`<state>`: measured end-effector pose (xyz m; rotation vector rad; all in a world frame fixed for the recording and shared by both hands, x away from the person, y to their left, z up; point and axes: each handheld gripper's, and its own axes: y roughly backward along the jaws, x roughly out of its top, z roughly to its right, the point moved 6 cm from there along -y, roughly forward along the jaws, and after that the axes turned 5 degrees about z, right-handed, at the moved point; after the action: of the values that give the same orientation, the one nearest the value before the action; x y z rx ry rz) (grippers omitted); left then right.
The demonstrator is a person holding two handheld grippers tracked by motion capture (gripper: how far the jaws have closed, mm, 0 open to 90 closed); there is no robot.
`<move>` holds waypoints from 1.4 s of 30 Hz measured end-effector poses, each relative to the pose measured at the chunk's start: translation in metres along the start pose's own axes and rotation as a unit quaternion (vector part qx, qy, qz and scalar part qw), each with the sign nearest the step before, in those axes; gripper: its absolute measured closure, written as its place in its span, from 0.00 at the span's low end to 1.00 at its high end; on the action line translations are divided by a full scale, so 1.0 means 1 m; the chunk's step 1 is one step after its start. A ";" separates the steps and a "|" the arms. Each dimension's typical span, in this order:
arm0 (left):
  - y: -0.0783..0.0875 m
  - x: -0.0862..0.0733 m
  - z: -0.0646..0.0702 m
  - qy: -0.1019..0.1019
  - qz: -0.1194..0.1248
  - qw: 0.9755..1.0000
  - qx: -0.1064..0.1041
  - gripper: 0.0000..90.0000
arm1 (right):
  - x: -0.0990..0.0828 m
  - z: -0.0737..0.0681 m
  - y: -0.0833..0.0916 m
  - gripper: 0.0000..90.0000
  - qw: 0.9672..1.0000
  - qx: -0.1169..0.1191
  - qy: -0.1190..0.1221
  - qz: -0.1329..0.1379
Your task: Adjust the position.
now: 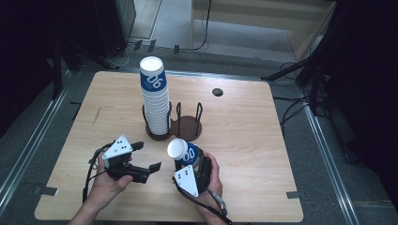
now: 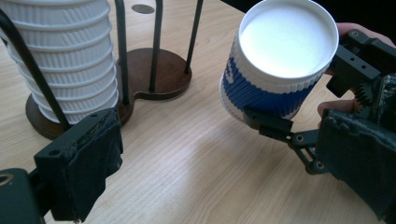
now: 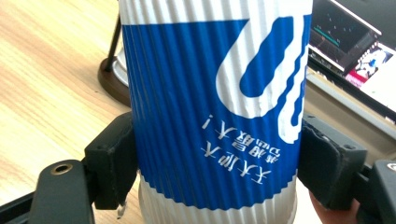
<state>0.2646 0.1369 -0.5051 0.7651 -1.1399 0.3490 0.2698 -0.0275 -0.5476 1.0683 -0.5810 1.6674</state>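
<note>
Currently the right tongs (image 1: 190, 165) clamp a blue-and-white ribbed paper cup (image 1: 184, 151), upside down and tilted. Left tongs (image 1: 141, 160) gape empty. Best kept level, squeezing gently, near the dark wooden cup rack (image 1: 190, 125).

"06" on cup stack (image 1: 154, 78) (upside down)

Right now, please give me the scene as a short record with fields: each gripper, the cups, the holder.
left gripper: open, holds nothing, above the table
right gripper: shut on blue cup
blue cup: upside down, tilted, white bottom toward the left gripper
cup stack: upright in the holder's left slot
cup holder: dark base, right slot empty
</note>
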 end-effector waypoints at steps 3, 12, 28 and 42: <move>-0.001 -0.001 0.003 -0.003 -0.005 1.000 -0.004 0.02 | 0.002 -0.006 0.001 0.24 1.000 0.008 0.021 0.004; -0.004 -0.004 0.009 -0.010 -0.022 1.000 -0.009 0.07 | 0.009 -0.024 0.002 0.24 0.998 0.034 0.053 0.012; -0.010 -0.007 0.023 -0.020 -0.038 0.999 -0.031 0.18 | 0.016 -0.045 0.008 0.24 0.991 0.065 0.108 0.046; -0.005 -0.003 0.018 -0.008 -0.020 0.998 -0.053 0.30 | 0.019 -0.042 0.012 0.14 0.991 0.075 0.098 0.054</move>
<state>0.2534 0.1210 -0.5062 0.6970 -1.1486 0.2472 0.2415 0.0113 -0.5502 0.9793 -0.3965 1.9097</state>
